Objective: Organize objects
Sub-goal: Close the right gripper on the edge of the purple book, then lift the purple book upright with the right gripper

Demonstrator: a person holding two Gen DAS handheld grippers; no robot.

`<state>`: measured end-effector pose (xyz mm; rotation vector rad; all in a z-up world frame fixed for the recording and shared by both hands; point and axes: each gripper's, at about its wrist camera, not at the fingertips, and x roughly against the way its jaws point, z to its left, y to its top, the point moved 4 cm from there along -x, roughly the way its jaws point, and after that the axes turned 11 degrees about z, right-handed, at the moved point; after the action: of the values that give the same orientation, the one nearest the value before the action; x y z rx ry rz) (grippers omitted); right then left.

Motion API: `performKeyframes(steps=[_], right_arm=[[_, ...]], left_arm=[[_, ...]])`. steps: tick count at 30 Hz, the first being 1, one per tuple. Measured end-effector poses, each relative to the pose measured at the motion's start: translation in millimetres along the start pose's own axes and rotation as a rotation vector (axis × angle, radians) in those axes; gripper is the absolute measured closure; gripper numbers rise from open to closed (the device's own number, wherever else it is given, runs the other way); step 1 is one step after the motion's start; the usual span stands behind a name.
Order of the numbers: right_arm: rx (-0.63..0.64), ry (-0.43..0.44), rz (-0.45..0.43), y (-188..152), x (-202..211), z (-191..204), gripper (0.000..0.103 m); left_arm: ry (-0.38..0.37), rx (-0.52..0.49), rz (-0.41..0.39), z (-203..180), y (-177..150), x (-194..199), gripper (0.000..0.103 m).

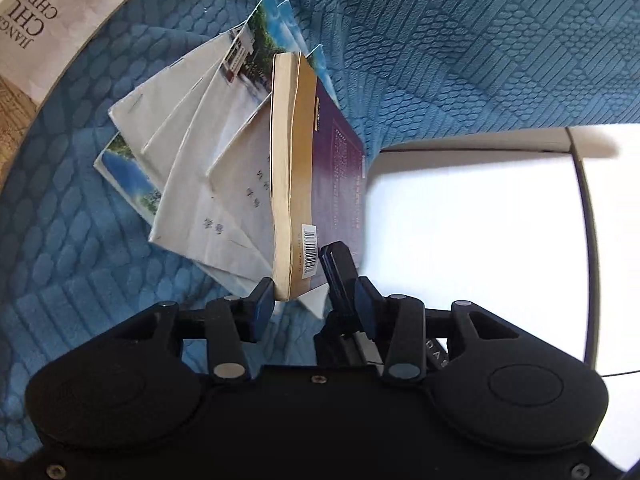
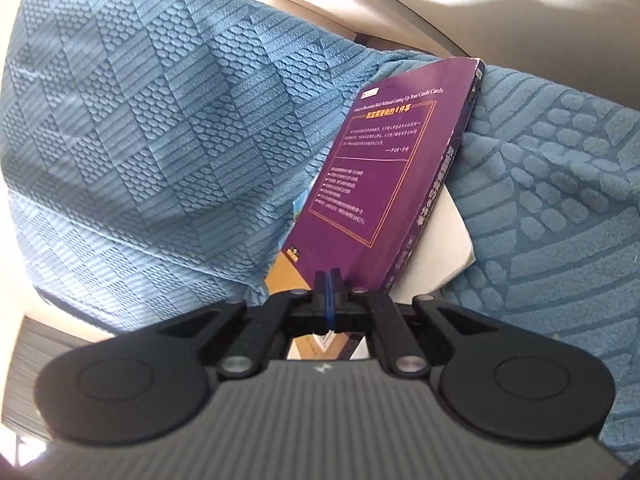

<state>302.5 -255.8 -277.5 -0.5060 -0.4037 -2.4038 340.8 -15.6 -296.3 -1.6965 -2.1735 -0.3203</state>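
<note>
Blue textured sofa cover [image 1: 460,40] fills both views, its backrest bulging just beside the purple book [image 2: 384,168]. White booklets [image 1: 208,168] fan out on the seat, touching the book's page side. A grey-covered book [image 1: 60,12] lies at the far corner. Left gripper [image 1: 316,300] is spread wide, one finger at the book's page edge, the other outside the right gripper. Right gripper [image 2: 329,292] is pinched tight on the purple book's cover. The book stands on edge, tilted, with yellowed pages and a barcode near the bottom.

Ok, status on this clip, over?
Left gripper open around purple paperback book. Right gripper shut, pressing its cover. White booklets fanned beside it on blue textured cloth.
</note>
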Motion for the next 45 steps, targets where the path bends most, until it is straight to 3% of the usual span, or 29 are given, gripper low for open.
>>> performKeyframes(steps=[10,11,13,14,20,23,37,41,45], right_arm=[[-0.099,0.059,-0.046,9.8,14.1,-0.8,0.094],[-0.114,0.07,-0.044,10.1,14.7,-2.7,0.088],[-0.149,0.078,-0.039,9.6,15.9,-6.6,0.064],[-0.167,0.093,-0.042,9.6,17.0,-9.2,0.062],[-0.196,0.137,-0.023,20.1,11.0,-13.5,0.06],[-0.186,0.117,-0.018,33.6,5.8,-14.1,0.06],[-0.229,-0.051,-0.174,87.4,3.4,-37.1,0.062],[-0.255,-0.046,-0.216,97.8,7.3,-43.6,0.062],[-0.225,-0.034,-0.232,102.4,6.9,-42.1,0.063]], left_arm=[[-0.045,-0.017,-0.04,-16.0,20.0,0.7,0.064],[-0.046,-0.021,-0.041,-16.8,21.6,-0.1,0.064],[-0.063,-0.021,-0.039,-17.7,23.3,-0.1,0.064],[-0.069,-0.019,-0.04,-18.4,24.3,0.0,0.064],[-0.077,-0.038,-0.035,-23.5,27.3,-0.2,0.064],[-0.076,-0.036,-0.033,-22.8,27.9,-1.6,0.064],[-0.055,-0.042,-0.017,-22.9,34.2,-7.2,0.064],[-0.048,-0.051,-0.007,-21.9,34.8,-10.2,0.064],[0.005,-0.064,-0.011,-19.6,39.0,-12.2,0.064]])
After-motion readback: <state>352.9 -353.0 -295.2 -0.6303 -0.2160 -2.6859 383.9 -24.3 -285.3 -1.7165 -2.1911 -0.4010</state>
